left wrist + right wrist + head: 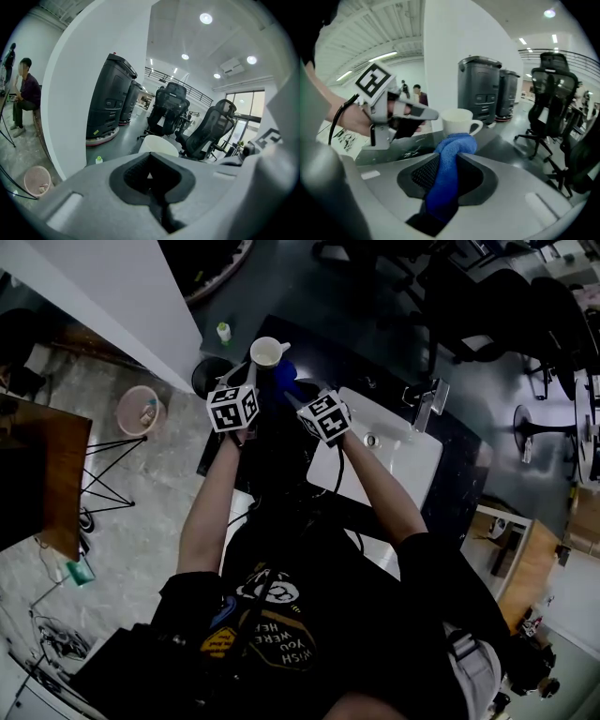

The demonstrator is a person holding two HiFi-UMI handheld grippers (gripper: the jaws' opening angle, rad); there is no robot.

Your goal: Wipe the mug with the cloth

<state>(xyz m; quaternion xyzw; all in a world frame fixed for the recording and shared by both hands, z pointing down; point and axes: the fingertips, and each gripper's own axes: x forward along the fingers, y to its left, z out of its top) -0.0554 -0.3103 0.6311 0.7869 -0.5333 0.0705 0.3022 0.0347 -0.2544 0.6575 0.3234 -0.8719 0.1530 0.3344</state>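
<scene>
A white mug (267,352) stands upright on the dark counter (469,484), its handle toward the right. My right gripper (294,390) is shut on a blue cloth (449,161). The cloth bunches out past the jaws, just short of the mug (458,123). My left gripper (244,373) comes in from the left, with its tips close beside the mug's rim. In the left gripper view the jaws of that gripper (152,172) stand shut with nothing between them. The mug (159,145) rises just beyond them.
A white sink (412,465) with a faucet (427,401) lies right of the grippers. A small green-capped bottle (223,331) stands behind the mug. A white wall (112,306), a pink basket (141,411) and a wooden table (47,474) are to the left. Office chairs (206,131) stand beyond.
</scene>
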